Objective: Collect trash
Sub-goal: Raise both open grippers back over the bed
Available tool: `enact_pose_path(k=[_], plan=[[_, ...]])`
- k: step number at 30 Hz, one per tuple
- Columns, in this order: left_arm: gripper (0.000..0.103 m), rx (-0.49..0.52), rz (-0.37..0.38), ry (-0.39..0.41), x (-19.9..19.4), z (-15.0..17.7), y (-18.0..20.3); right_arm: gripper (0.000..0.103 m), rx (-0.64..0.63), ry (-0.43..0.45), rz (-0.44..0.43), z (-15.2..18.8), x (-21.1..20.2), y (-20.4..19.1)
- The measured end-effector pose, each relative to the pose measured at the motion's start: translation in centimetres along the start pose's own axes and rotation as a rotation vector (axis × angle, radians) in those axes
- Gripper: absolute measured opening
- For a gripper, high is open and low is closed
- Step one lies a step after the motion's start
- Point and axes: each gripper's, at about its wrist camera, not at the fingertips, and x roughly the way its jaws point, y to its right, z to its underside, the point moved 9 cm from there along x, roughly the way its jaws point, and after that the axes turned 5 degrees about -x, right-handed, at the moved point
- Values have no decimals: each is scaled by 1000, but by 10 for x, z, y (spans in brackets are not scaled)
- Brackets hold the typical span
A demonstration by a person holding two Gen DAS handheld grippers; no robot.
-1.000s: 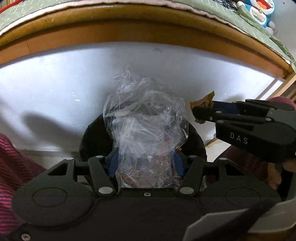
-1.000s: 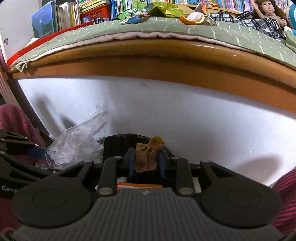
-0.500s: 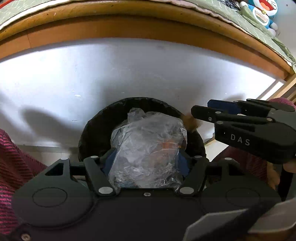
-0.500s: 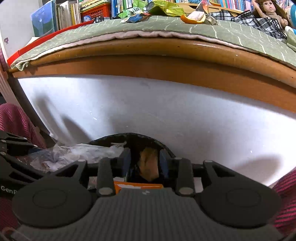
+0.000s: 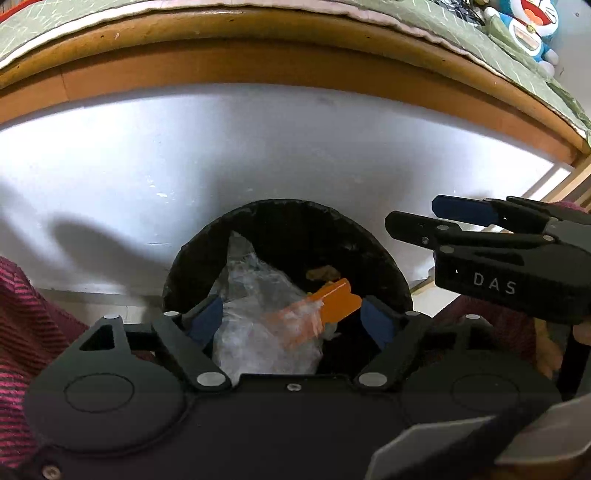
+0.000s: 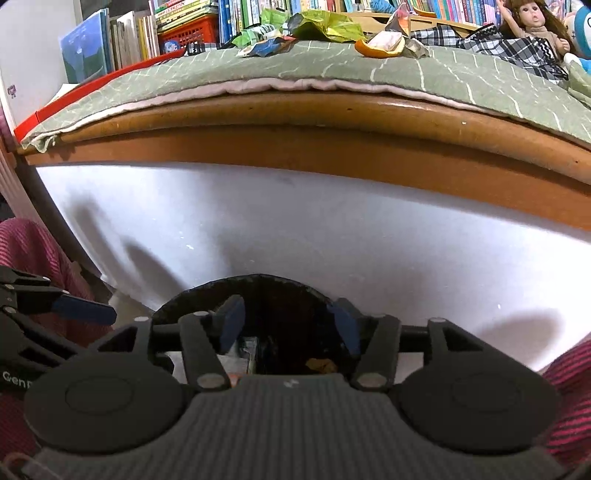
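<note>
Between the 2 spread fingers of the left gripper, a clear plastic bag lies loose in the black bin, an orange scrap beside it. The right gripper also gapes wide and empty above the bin, a brown scrap below. Only the right wrist view shows wrappers and peel beyond the fingertips on the bed.

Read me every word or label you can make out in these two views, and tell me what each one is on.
"DAS": side of the right tool.
"Gen", cut off by the picture's edge: side of the left tool.
Book spines on the shelf: too small and blurred to read.
Wrappers on the bed: print unreadable.
</note>
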Motion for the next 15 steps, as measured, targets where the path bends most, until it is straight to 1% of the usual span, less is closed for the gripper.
enact_pose_path(k=[3, 7, 12, 15], plan=[[87, -8, -2, 8, -5, -4, -5, 75, 5, 7, -1, -3, -2, 1], [87, -23, -17, 35, -18, -14, -14, 77, 11, 38, -2, -12, -11, 5], [89, -41, 4, 118, -46, -36, -22, 82, 3, 110, -16, -32, -31, 7], [91, -42, 2, 181, -65, -52, -24, 84, -10, 155, -18, -46, -43, 7]])
